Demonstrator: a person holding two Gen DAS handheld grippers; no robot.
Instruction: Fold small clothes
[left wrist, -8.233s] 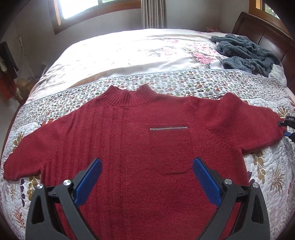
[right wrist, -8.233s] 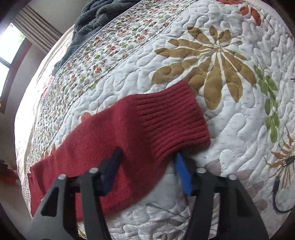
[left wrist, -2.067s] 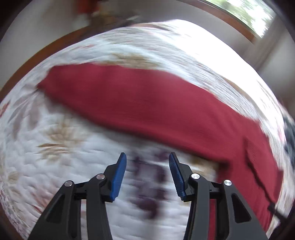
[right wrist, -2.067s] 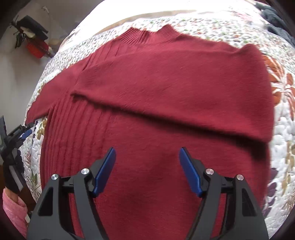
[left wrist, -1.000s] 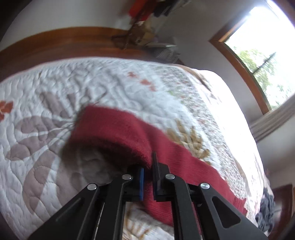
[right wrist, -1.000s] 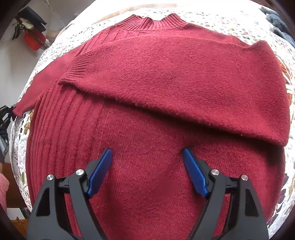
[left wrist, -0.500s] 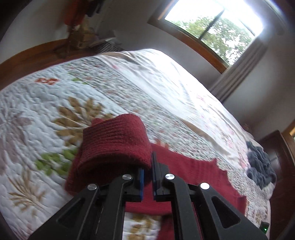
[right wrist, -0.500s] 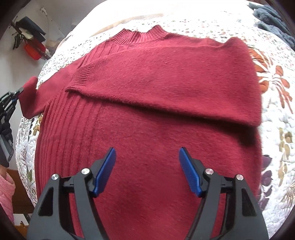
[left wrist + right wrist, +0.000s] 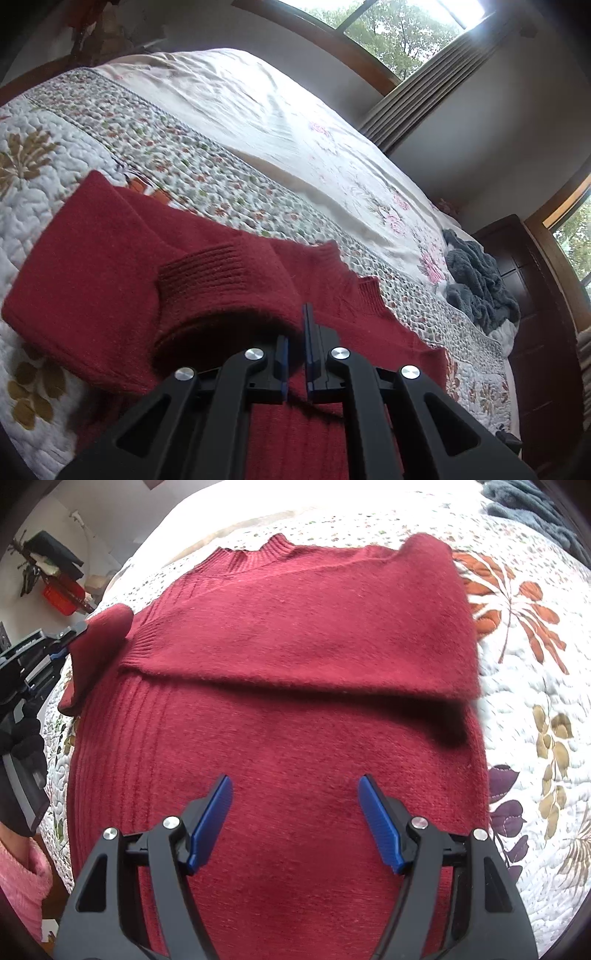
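Observation:
A red knit sweater (image 9: 288, 709) lies flat on the quilted bed, its right sleeve (image 9: 295, 642) folded across the chest. My left gripper (image 9: 295, 343) is shut on the cuff of the left sleeve (image 9: 207, 280), which is lifted and curled over toward the sweater's body. In the right wrist view that raised sleeve (image 9: 99, 646) shows at the left, held by the left gripper (image 9: 70, 638). My right gripper (image 9: 295, 819) hovers open above the lower body of the sweater, with nothing between its blue fingers.
The floral quilt (image 9: 535, 686) is bare to the right of the sweater. A grey fleece garment (image 9: 476, 280) is heaped by the dark wooden headboard (image 9: 535, 295). A person's pink sleeve (image 9: 18, 878) and gloved hand (image 9: 18, 734) are at the left edge.
The left gripper has carried the left sleeve's cuff up and inward over the sweater's body. The right gripper has stayed open above the lower part, shifting only slightly.

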